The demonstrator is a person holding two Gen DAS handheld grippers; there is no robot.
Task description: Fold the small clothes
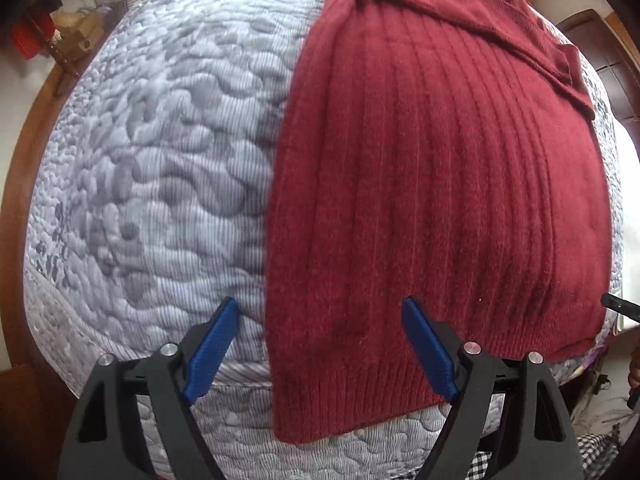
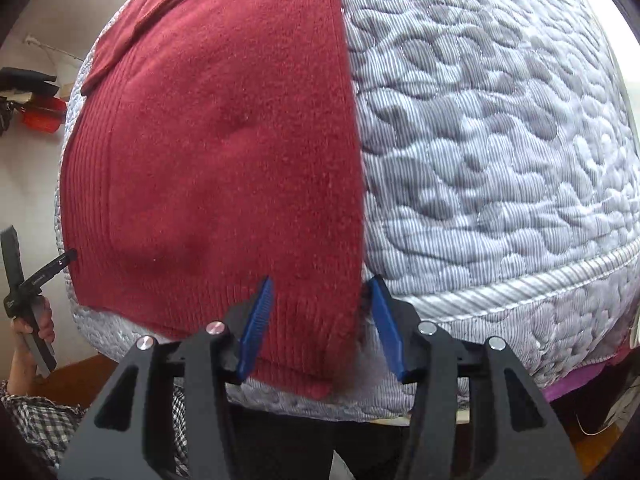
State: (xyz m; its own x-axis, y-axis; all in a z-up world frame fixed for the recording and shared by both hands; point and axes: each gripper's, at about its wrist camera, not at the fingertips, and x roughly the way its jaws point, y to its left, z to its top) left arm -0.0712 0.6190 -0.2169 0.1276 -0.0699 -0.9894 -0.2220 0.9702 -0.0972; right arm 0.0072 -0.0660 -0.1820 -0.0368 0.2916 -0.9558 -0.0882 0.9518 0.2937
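Observation:
A dark red ribbed knit sweater (image 1: 432,184) lies flat on a grey quilted mattress (image 1: 152,168), its sleeves folded across the upper body and its hem hanging slightly over the near edge. My left gripper (image 1: 320,312) stands open over the hem's left corner, one blue finger on the quilt, the other over the knit. In the right wrist view the sweater (image 2: 216,152) fills the left half. My right gripper (image 2: 322,292) is open astride the hem's right corner, with nothing pinched.
The mattress (image 2: 500,140) extends bare to the right, with its piped edge near. A wooden bed frame (image 1: 24,160) curves along the left. A hand (image 2: 36,324) holds the other gripper's handle at lower left. Red and black items (image 1: 32,36) hang at the far wall.

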